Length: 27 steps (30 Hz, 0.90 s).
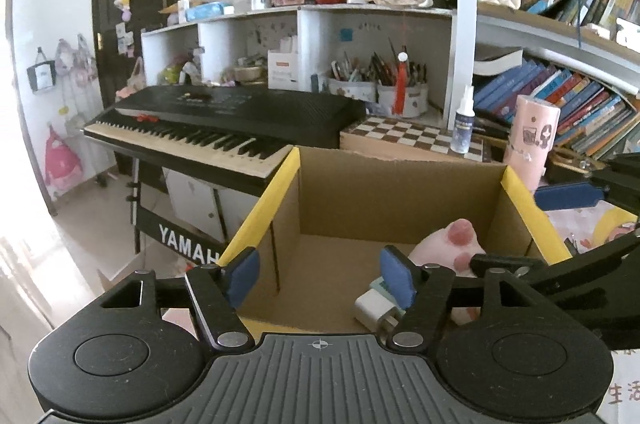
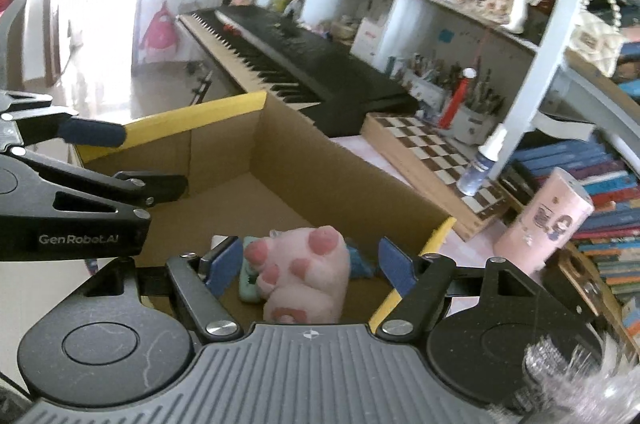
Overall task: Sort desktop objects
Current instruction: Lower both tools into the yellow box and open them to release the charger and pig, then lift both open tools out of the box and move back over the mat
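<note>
Pink paw toy (image 2: 304,272) lies in the box (image 2: 224,152) between released right jaws; only the left view shows a white charger (image 1: 374,310).

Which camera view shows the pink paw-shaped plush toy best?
The right wrist view: the pink paw plush lies in the cardboard box, with all its toe pads visible. In the left wrist view, the paw plush is partly hidden behind the hand-held gripper's linkage.
</note>
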Available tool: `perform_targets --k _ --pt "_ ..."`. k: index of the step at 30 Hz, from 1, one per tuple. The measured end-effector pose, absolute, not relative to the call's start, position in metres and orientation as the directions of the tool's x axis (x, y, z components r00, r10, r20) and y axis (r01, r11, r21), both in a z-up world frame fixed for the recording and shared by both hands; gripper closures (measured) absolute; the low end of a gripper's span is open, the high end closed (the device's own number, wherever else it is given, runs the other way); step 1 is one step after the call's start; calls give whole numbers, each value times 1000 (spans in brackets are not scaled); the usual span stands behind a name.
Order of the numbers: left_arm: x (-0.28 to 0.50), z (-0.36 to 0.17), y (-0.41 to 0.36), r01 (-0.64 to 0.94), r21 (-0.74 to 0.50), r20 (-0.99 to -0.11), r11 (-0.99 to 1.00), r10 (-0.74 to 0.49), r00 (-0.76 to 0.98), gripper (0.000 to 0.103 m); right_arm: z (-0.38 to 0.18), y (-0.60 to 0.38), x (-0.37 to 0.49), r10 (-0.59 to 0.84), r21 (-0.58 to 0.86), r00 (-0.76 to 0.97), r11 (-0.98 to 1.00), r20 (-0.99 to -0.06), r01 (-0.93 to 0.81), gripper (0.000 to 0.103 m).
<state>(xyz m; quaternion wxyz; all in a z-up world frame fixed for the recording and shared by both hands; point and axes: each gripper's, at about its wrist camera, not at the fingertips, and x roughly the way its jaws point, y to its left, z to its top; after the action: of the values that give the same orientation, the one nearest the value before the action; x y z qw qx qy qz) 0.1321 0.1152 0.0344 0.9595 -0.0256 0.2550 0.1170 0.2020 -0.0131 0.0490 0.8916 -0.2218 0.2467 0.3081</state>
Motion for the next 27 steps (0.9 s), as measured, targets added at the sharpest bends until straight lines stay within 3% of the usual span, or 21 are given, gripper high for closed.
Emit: perform_targets --k 15,19,27 --pt "100 35 112 -236 -15 -468 972 201 861 26 63 -48 145 381 -187 809 845 -447 -501 32" --pt "86 34 110 -235 -13 -468 972 202 860 21 62 -54 132 361 -158 822 870 -441 -467 32" --pt "51 30 112 -236 -15 -482 972 200 853 21 54 -64 106 305 -91 826 916 -474 -390 32"
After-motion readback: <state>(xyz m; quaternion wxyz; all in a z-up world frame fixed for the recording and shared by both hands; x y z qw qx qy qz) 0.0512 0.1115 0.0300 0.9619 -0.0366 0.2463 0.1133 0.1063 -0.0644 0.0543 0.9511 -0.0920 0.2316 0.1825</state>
